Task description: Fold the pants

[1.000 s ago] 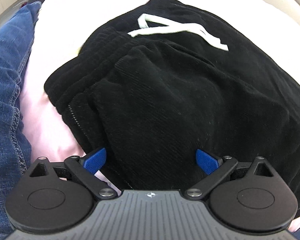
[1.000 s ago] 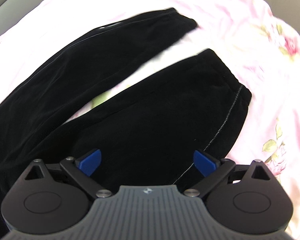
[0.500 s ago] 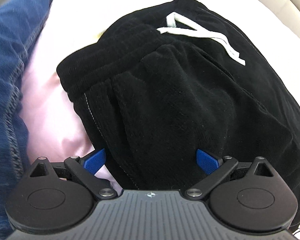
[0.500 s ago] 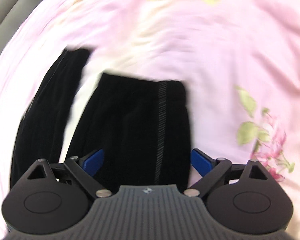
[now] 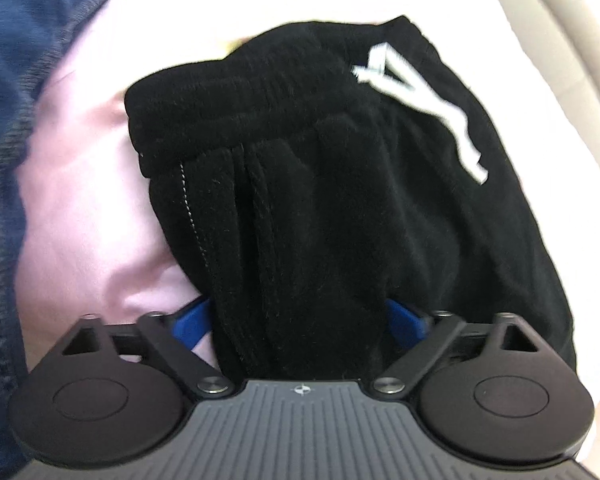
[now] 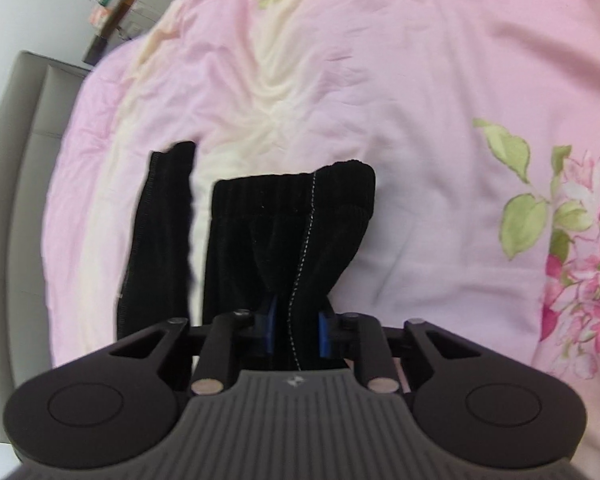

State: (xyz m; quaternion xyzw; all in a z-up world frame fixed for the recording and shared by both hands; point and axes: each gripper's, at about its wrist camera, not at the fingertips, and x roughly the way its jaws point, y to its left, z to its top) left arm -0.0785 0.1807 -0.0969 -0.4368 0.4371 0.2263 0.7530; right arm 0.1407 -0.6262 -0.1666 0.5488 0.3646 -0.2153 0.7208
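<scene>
Black corduroy pants lie on a pink bed sheet. In the left wrist view I see the waistband end point(image 5: 260, 92) with a white drawstring point(image 5: 420, 96). My left gripper point(image 5: 300, 320) has its jaws wide apart with the hip side of the pants bunched between the blue pads point(image 5: 190, 322). In the right wrist view both leg cuffs show: the near cuff point(image 6: 296, 192) and the far cuff point(image 6: 168, 200). My right gripper point(image 6: 296, 332) is shut on the near leg just behind its cuff, along the white-stitched seam.
The pink floral sheet point(image 6: 420, 120) spreads to the right and beyond the cuffs. A person's blue jeans point(image 5: 16, 80) fill the left edge of the left wrist view. A grey bed frame point(image 6: 24, 160) runs along the left, and a beige edge point(image 5: 560, 20) at the upper right.
My right gripper has closed on the leg near the cuff after swinging toward the leg ends. My left gripper has slid further onto the hip side of the pants, jaws still wide.
</scene>
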